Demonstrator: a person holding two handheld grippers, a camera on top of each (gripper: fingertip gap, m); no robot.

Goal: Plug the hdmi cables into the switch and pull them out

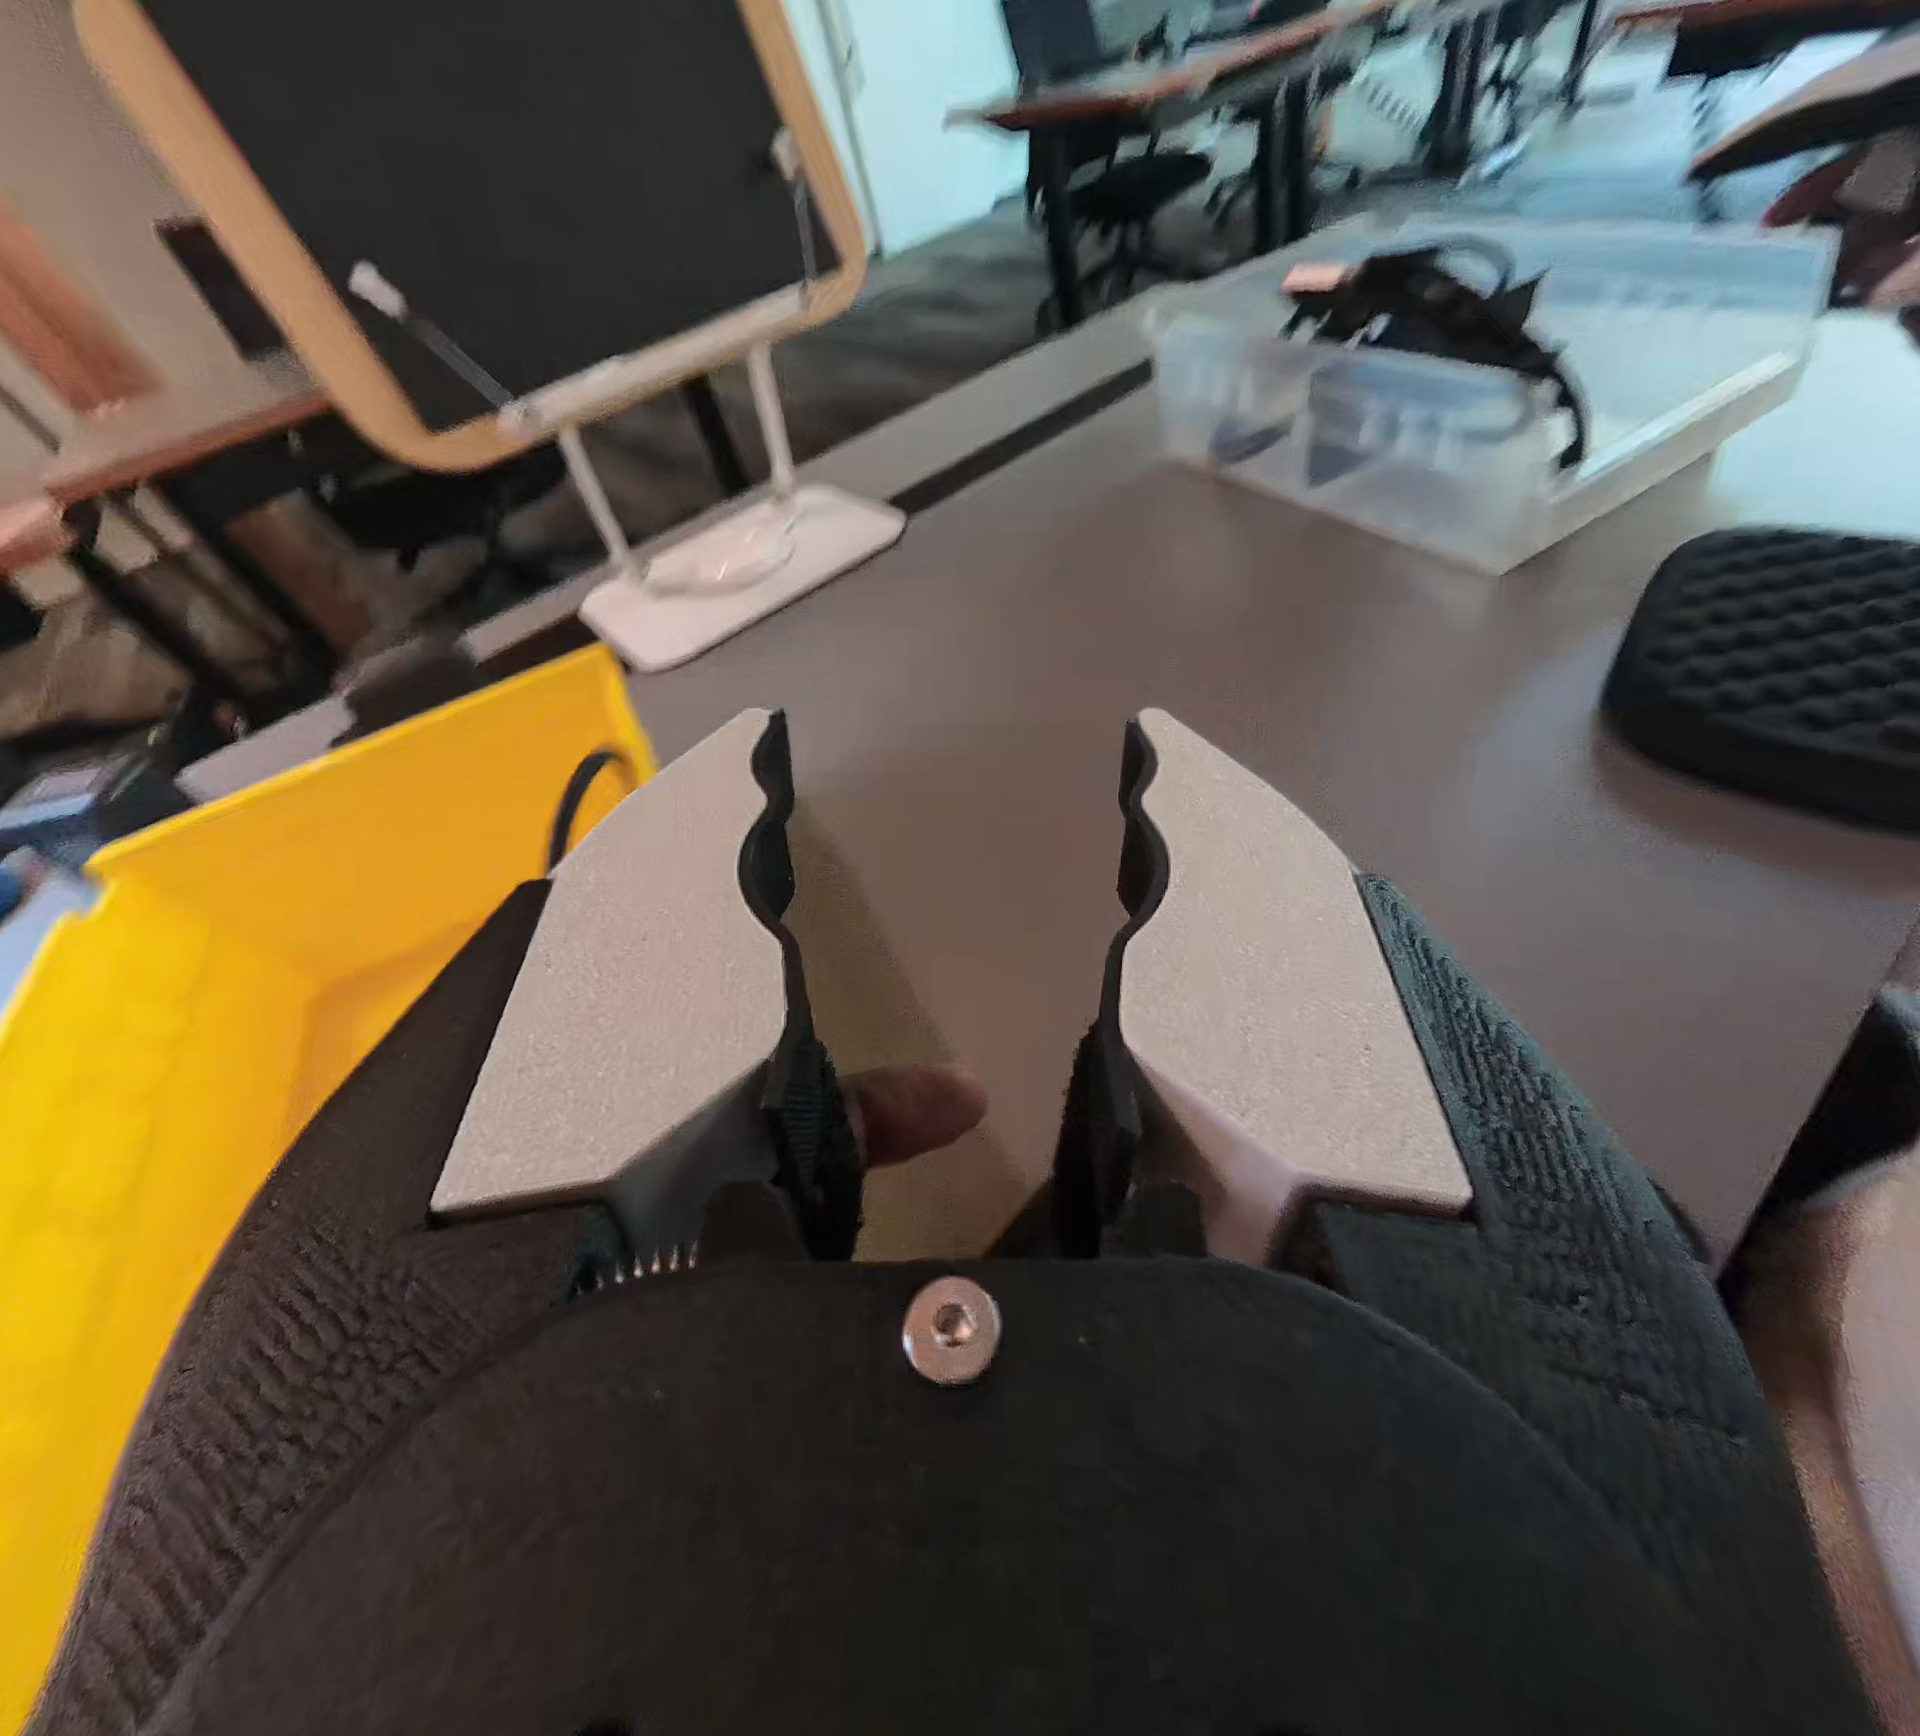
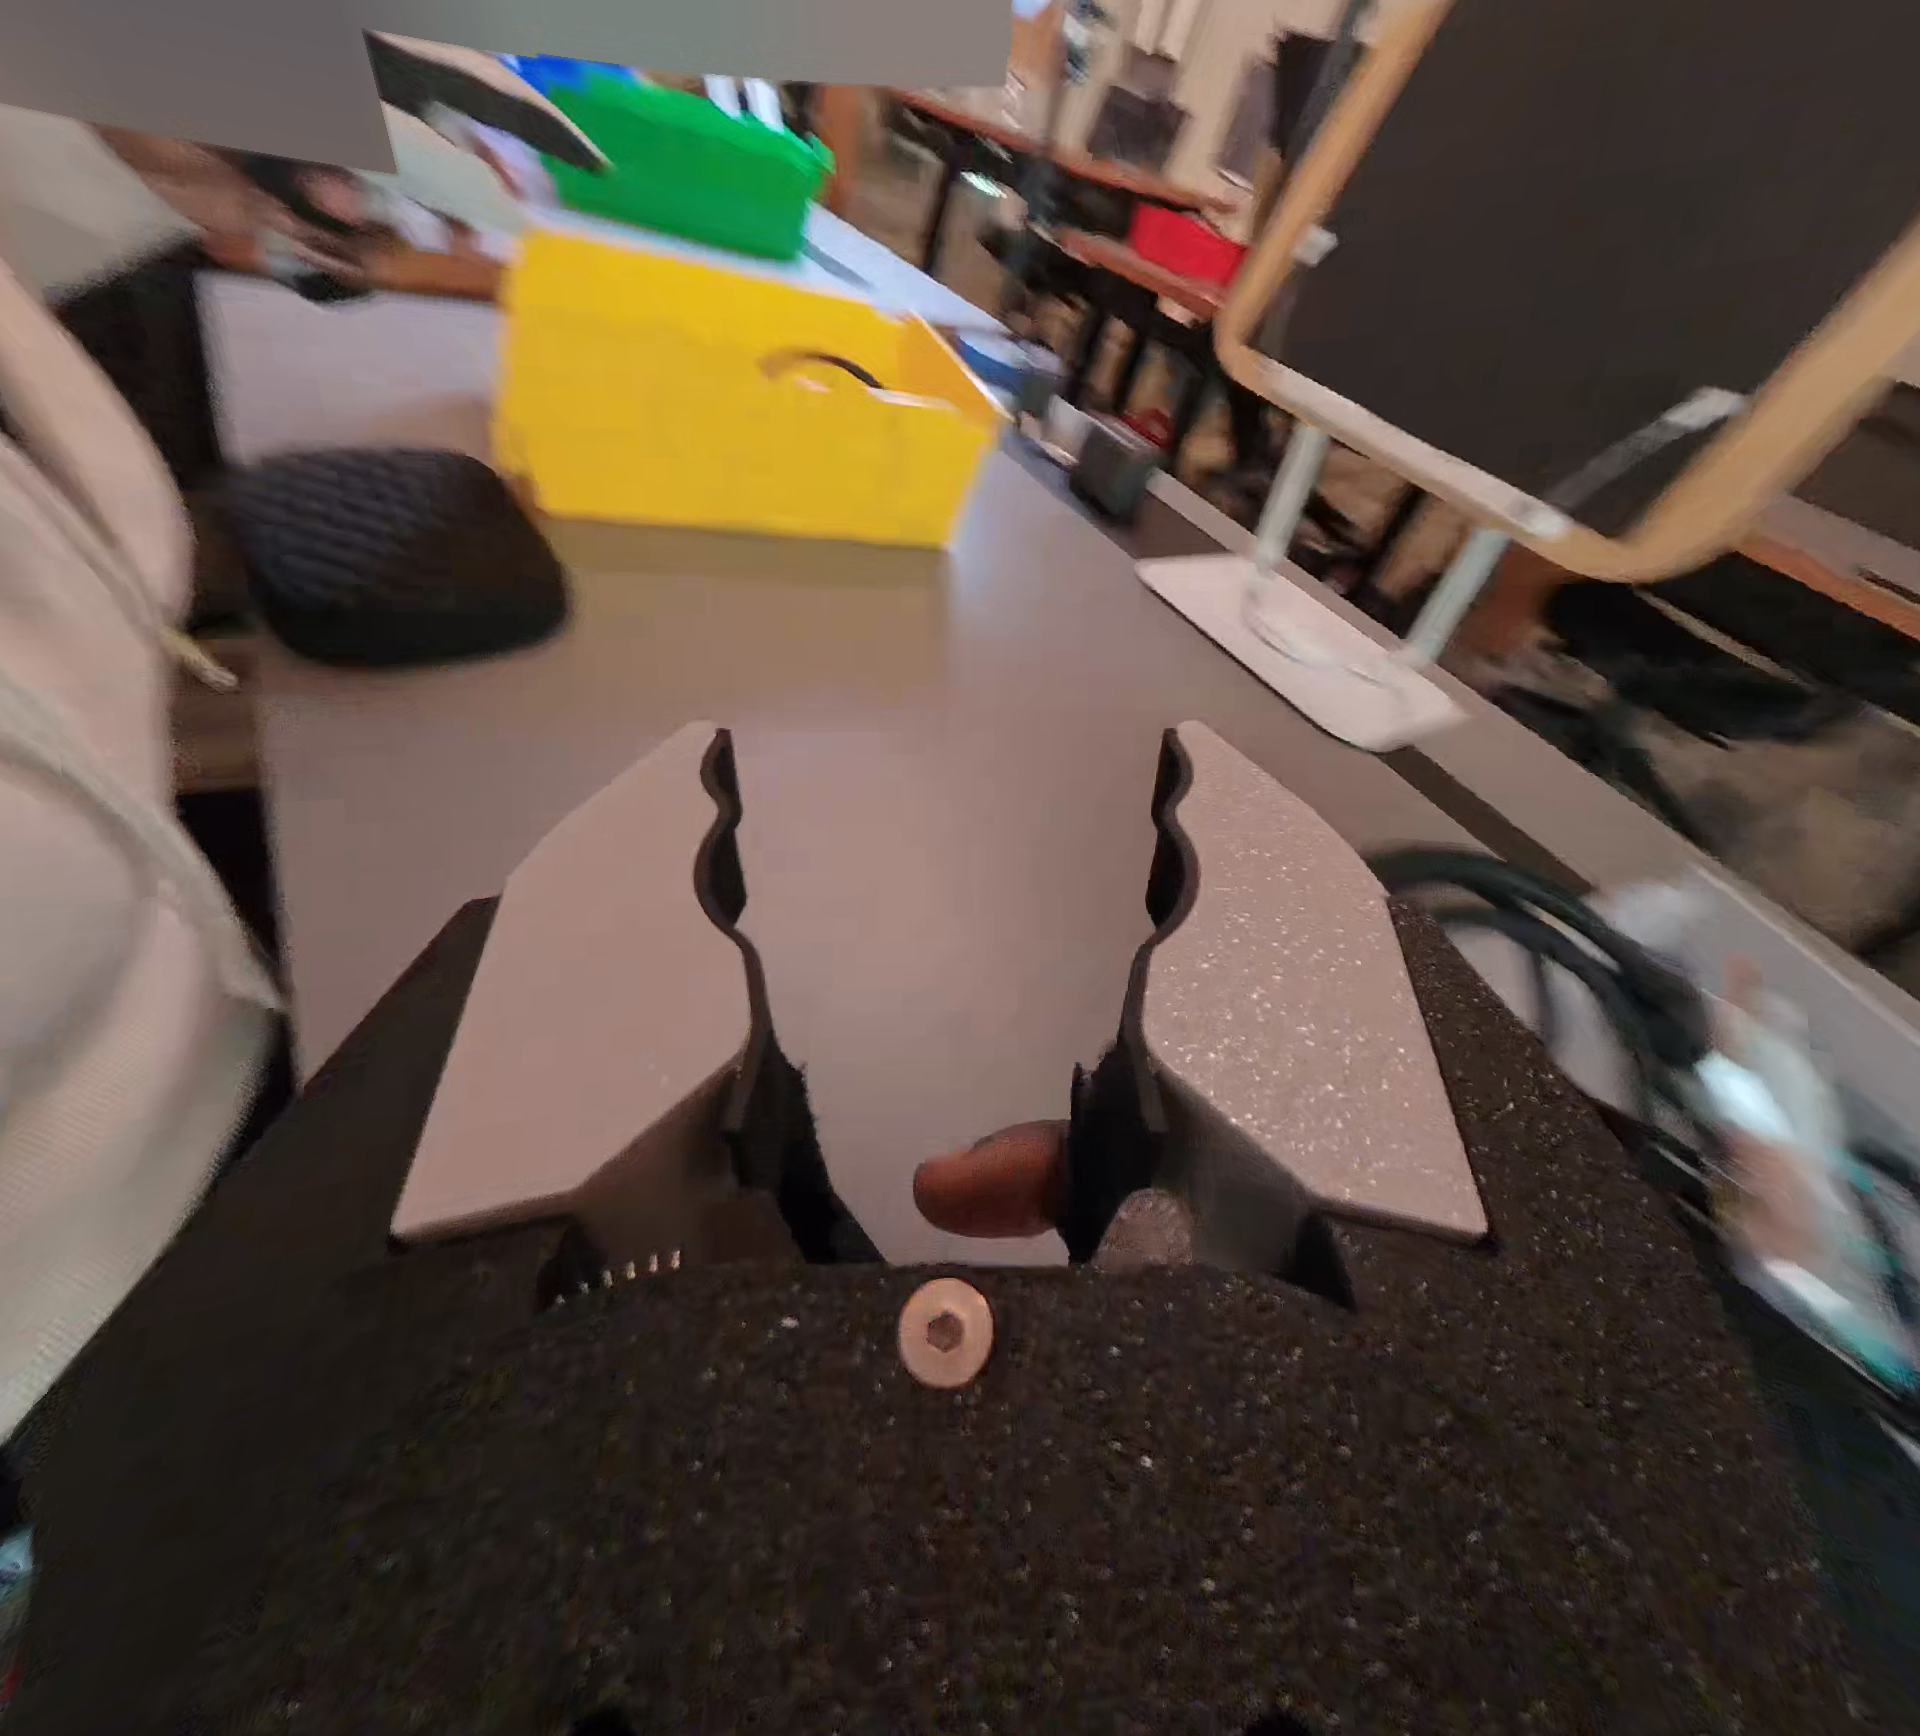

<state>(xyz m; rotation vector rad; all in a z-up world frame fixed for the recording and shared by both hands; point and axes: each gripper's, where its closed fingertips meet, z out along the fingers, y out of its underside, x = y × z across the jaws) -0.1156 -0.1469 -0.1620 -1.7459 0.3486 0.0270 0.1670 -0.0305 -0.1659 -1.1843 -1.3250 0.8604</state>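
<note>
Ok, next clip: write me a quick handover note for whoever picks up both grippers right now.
Left gripper: open, empty, above the table.
Right gripper: open, empty, also over bare table.
Cables: a dark tangle lies in the clear tray at the table's far right in the left wrist view; a black cable lies by the right gripper's right side; another cable loop shows in the yellow bin.
Switch: cannot be made out in either blurred view.
Done: nothing visible; no cable is held.
Left: find the switch, pick up the cables, plug them in, pull them out.
</note>
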